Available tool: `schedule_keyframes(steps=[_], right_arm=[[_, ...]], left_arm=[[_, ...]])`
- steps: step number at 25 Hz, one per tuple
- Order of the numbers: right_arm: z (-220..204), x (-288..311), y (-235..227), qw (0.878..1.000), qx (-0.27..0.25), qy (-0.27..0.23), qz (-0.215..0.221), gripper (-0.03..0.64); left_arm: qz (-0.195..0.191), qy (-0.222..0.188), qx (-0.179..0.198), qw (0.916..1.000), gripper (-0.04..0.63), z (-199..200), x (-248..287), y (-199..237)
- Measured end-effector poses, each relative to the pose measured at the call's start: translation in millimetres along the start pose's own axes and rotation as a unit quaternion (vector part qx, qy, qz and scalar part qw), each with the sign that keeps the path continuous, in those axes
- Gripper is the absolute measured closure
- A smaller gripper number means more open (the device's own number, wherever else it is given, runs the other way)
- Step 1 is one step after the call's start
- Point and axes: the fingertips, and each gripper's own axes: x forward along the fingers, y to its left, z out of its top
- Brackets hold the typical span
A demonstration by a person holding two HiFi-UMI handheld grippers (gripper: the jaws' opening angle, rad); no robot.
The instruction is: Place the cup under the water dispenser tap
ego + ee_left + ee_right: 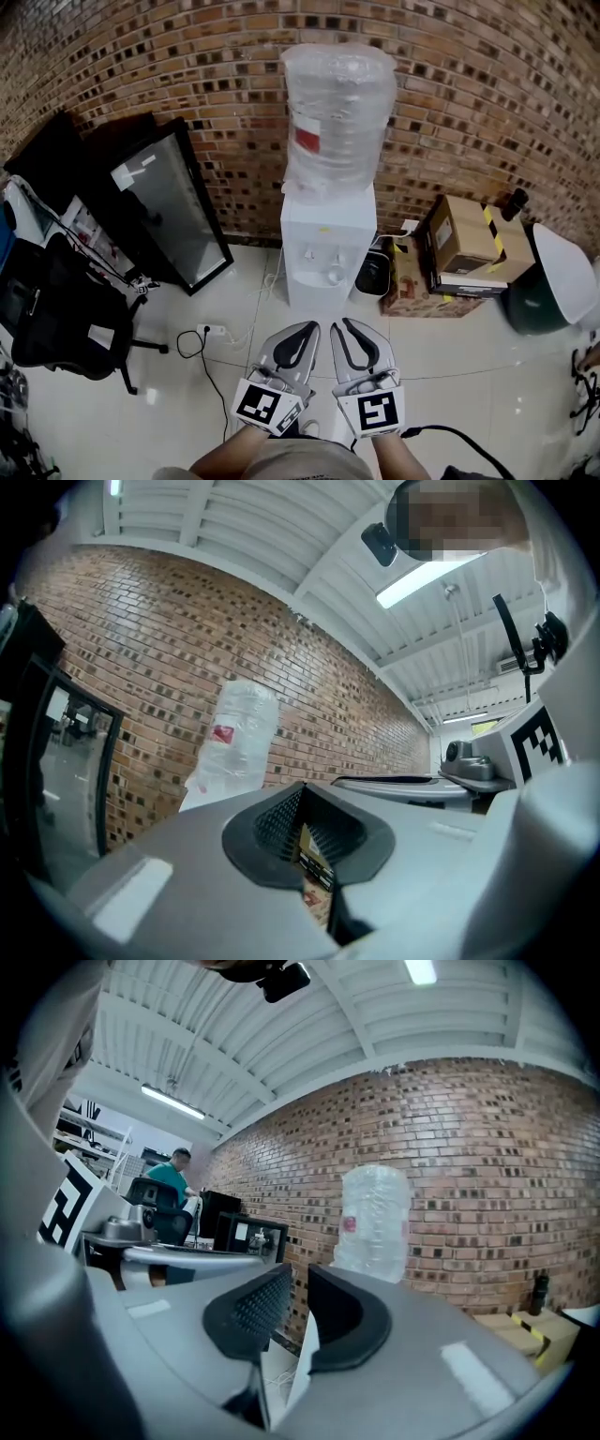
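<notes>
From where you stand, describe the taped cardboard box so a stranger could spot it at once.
Along the brick wall stands a white water dispenser with a clear bottle on top. On the floor to its right, past a black bin, is the cardboard box. It alone bears yellow-and-black striped tape, unlike the lower carton with red print in front of it.

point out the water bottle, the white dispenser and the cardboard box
water bottle [337,103], head view, middle of its wrapped side
white dispenser [323,234], head view, front panel
cardboard box [464,234], head view, top face
</notes>
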Motion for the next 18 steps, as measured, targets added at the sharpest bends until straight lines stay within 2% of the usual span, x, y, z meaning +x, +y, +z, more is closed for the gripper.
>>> schedule_keyframes(steps=[8, 18], right_arm=[[8, -40, 15, 1.0, 0.0, -0.006, 0.006, 0.57], [12, -57, 20, 1.0, 0.01, -0.004, -0.01, 0.607]], left_arm=[[0.008, 0.001, 0.017, 0.9998, 0.603, 7, -31, -32], [-0.011, 0.004, 0.016, 0.9998, 0.603, 14, -40, -48]])
